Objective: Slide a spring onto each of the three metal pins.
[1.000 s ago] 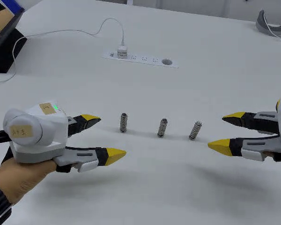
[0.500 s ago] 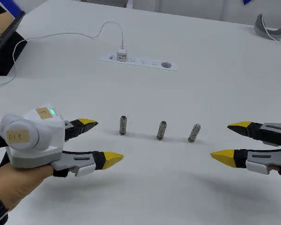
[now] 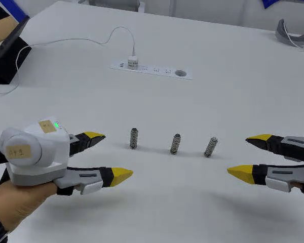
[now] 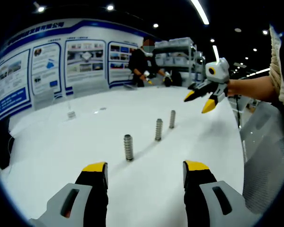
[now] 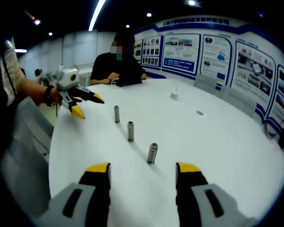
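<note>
Three metal springs stand upright in a row on the white table: a left spring [image 3: 134, 138], a middle spring [image 3: 175, 144] and a right spring [image 3: 211, 147], the last leaning slightly. Any pins inside them are hidden by the coils. My left gripper [image 3: 107, 156] is open, a short way left of the row; its own view has the nearest spring [image 4: 128, 147] ahead of the jaws. On the right, my right gripper [image 3: 250, 156] is open too, with the closest spring [image 5: 152, 153] ahead of it. Nothing is between either pair of jaws.
A white power strip [image 3: 152, 69] with a plugged charger and cable lies at the back of the table. A dark stand [image 3: 4, 53] is at the far left, a grey headset [image 3: 293, 31] at the far right. A person [image 5: 118, 64] sits at the table's far side.
Both grippers stay open and have eased slightly outward and down in the picture, away from the row. The springs have not moved; the head camera has shifted a little.
</note>
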Motion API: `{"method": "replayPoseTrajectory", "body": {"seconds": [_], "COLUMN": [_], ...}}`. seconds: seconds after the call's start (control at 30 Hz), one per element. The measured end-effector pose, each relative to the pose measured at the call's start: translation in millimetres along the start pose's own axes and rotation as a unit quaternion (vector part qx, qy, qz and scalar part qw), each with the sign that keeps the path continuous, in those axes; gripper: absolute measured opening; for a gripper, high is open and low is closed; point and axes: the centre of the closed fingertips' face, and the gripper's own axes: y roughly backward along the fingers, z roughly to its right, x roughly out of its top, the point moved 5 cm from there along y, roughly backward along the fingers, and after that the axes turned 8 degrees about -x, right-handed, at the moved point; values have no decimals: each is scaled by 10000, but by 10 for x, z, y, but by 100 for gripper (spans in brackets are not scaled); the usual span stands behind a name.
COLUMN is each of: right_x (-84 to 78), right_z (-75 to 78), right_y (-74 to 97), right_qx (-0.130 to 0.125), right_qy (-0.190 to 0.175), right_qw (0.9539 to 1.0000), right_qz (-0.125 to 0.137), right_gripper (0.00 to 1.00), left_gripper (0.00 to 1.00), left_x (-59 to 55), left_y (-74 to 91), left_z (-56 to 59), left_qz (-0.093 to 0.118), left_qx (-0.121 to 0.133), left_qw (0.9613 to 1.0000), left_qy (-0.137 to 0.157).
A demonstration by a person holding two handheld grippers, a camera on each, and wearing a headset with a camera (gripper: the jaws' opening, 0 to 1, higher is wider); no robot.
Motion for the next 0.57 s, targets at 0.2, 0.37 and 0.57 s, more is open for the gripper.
{"method": "replayPoseTrajectory", "body": {"seconds": [0.2,0.37,0.57], "right_x": [-16,-25,-30], "right_z": [-2,-10,-14], "right_y": [3,14,17], "right_qx": [-2,-15,-28], "right_qy": [-11,-21,-42], "right_qw": [10000,10000,10000], "right_qz": [-7,-17,-16], "right_gripper": [57,57,57], "left_gripper": [65,65,65], "left_x": [-3,0,3], "left_y": [1,-1,-3], "left_z": [3,9,15], "left_qz": [1,11,19], "left_qx": [6,7,2], "left_qw": [10000,10000,10000], "left_qy": [5,5,7]}}
